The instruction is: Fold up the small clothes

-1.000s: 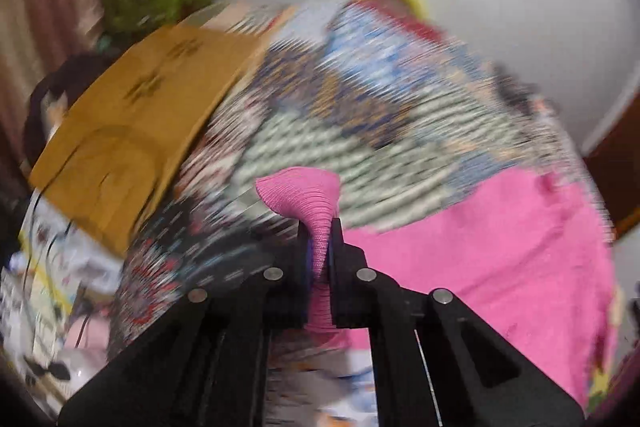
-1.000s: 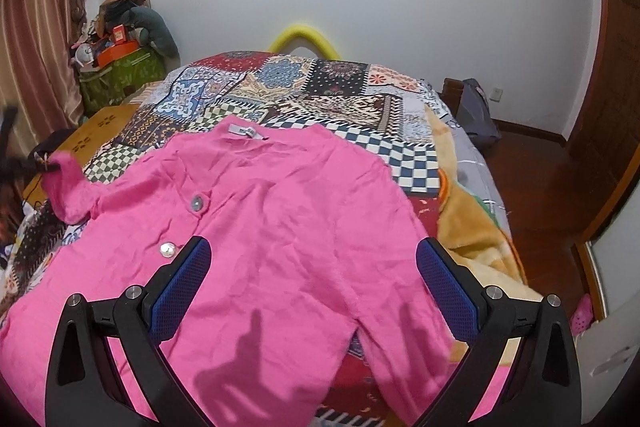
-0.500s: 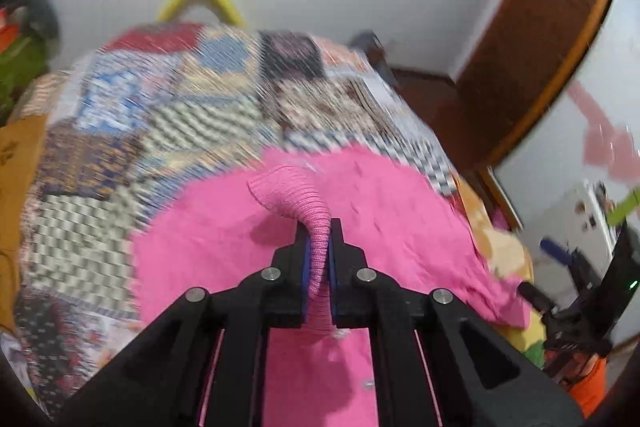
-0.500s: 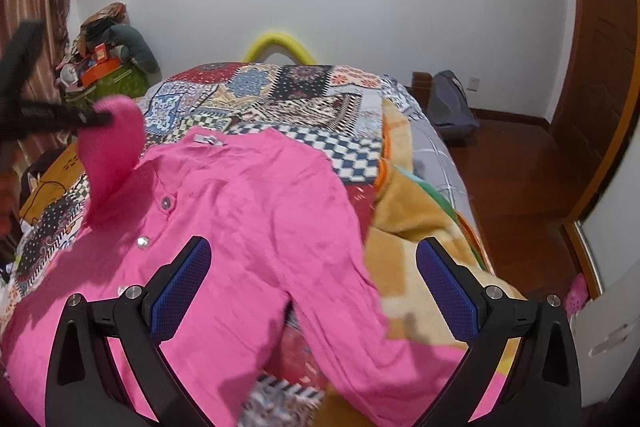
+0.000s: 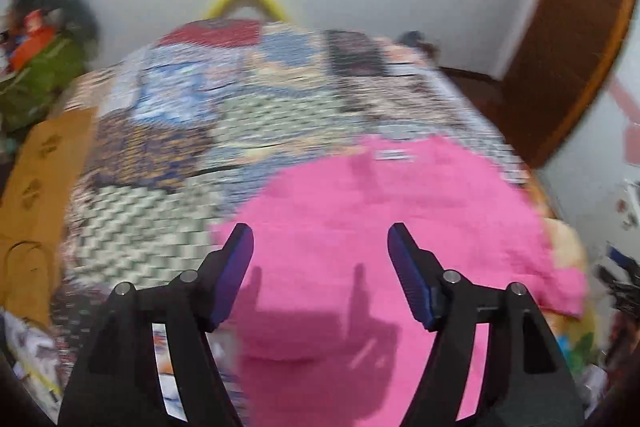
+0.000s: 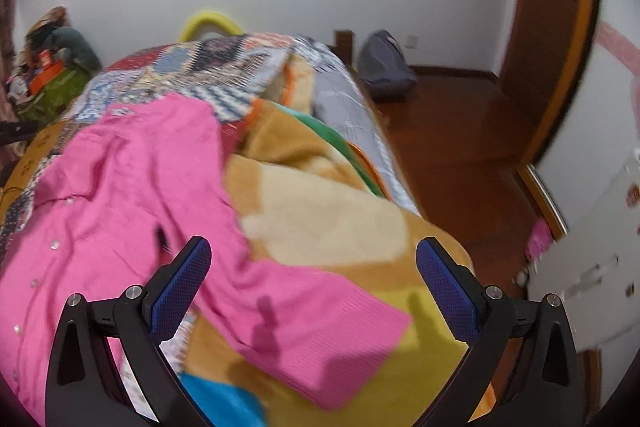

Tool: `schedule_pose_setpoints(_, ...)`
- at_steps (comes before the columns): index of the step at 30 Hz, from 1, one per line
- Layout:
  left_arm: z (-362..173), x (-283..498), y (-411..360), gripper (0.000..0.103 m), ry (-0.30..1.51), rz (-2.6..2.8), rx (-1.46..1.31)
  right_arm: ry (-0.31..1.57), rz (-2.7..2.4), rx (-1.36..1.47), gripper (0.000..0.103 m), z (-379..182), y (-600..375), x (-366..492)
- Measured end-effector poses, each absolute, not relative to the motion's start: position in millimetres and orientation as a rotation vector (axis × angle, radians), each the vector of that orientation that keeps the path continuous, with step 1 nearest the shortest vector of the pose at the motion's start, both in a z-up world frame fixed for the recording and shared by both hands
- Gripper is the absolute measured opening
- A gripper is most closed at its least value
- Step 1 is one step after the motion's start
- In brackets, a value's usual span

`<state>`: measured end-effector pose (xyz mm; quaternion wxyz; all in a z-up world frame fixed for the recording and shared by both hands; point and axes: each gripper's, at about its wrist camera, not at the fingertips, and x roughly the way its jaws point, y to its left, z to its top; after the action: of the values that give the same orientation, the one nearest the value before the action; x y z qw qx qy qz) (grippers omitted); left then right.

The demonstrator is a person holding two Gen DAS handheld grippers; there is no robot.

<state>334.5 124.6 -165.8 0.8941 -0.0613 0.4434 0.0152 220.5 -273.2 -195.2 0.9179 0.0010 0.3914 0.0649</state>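
A pink buttoned cardigan [image 5: 400,227] lies spread on the patchwork bedspread [image 5: 200,115]. My left gripper [image 5: 320,247] is open and empty, hovering above the cardigan's body. In the right wrist view the cardigan [image 6: 132,187] lies at the left, and one long sleeve [image 6: 320,323] stretches toward the bed's right edge over a yellow-tan blanket [image 6: 320,211]. My right gripper [image 6: 312,267] is open and empty, above that sleeve.
A yellow hoop [image 6: 208,21] stands at the head of the bed. A green bag with clutter [image 5: 36,75] sits at the far left. A wooden floor [image 6: 460,131], a grey bag [image 6: 384,63] and a wooden door [image 6: 556,39] lie to the right.
My left gripper has opened and let go of the pink sleeve it was holding; the sleeve now lies on the cardigan. My right gripper has swung right, over the other sleeve.
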Motion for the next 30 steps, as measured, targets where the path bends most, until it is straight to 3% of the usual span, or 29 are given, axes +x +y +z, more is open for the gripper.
schedule_pose_setpoints(5, -226, 353, 178, 0.067, 1.07, 0.151, -0.236, 0.855, 0.06, 0.054, 0.102, -211, -298, 215)
schedule_pose_setpoints(7, -245, 358, 187, 0.054, 1.091, 0.146, -0.311, 0.872, 0.041, 0.078, 0.102, -216, -307, 213)
schedule_pose_setpoints(9, -253, 363, 189, 0.023, 1.091, 0.106, -0.378, 0.894, 0.027, 0.092, 0.096, -223, -313, 211)
schedule_pose_setpoints(11, -252, 367, 185, 0.007, 1.065, 0.069, -0.405, 0.924, 0.031, 0.106, 0.089, -229, -316, 211)
schedule_pose_setpoints(12, -249, 367, 182, 0.005, 1.051, 0.077, -0.377, 0.936, 0.033, 0.112, 0.086, -232, -318, 211)
schedule_pose_setpoints(16, -240, 366, 187, 0.005, 1.013, 0.197, -0.281, 0.975, 0.03, 0.128, 0.079, -245, -321, 214)
schedule_pose_setpoints(22, -247, 354, 206, 0.006, 1.057, 0.231, -0.271, 0.984, 0.048, 0.162, 0.051, -257, -321, 218)
schedule_pose_setpoints(24, -242, 347, 202, 0.008, 1.056, 0.23, -0.228, 0.973, 0.062, 0.165, 0.02, -252, -321, 217)
schedule_pose_setpoints(25, -238, 342, 199, 0.01, 1.049, 0.23, -0.204, 0.968, 0.087, 0.183, 0.009, -247, -322, 216)
schedule_pose_setpoints(26, -235, 338, 196, 0.016, 1.044, 0.231, -0.187, 0.971, 0.117, 0.212, 0.006, -244, -322, 216)
schedule_pose_setpoints(30, -216, 319, 182, 0.041, 1.004, 0.211, -0.119, 0.905, 0.188, 0.206, 0.006, -211, -310, 210)
